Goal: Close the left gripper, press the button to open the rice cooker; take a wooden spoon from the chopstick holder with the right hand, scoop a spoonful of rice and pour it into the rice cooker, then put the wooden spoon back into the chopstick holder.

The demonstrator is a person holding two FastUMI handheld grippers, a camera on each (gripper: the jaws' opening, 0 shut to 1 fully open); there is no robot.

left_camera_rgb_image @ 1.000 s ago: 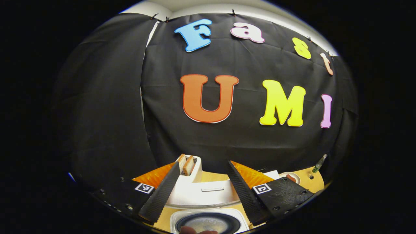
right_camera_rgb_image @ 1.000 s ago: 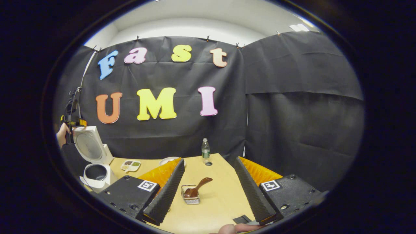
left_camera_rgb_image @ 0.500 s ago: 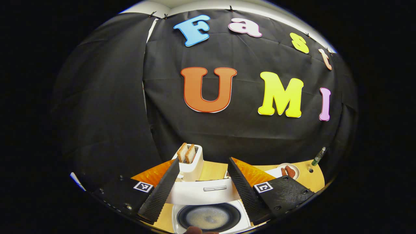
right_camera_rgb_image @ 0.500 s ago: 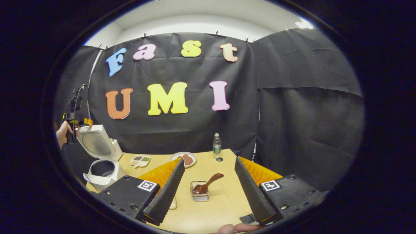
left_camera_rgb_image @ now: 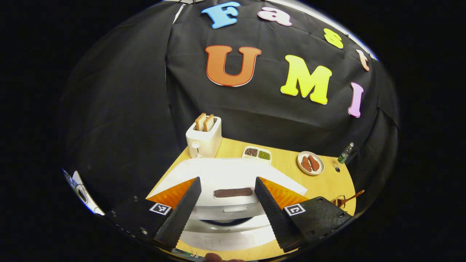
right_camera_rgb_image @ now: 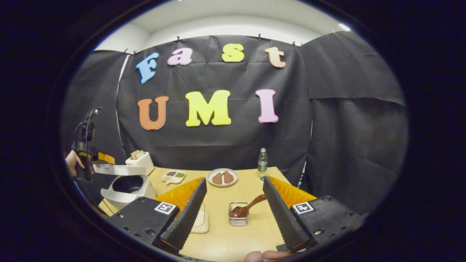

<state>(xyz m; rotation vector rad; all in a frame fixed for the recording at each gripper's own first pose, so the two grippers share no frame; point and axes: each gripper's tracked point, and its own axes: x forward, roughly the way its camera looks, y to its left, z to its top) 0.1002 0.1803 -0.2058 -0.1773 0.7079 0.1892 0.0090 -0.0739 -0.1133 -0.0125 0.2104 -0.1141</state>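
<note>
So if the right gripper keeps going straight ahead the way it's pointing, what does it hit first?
Probably the wooden spoon in the chopstick holder, centred between the open right gripper, though depth is unclear.

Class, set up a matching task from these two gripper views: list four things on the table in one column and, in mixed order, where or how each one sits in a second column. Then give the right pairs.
Things
1. wooden spoon
2. bread slices
3. water bottle
4. rice cooker lid

Places or states
A. sticking up out of the toaster
B. lying level above the open rice cooker
C. standing upright near the far edge of the table
D. resting in the chopstick holder

Pairs: 1-D, 2-A, 3-C, 4-B
</note>
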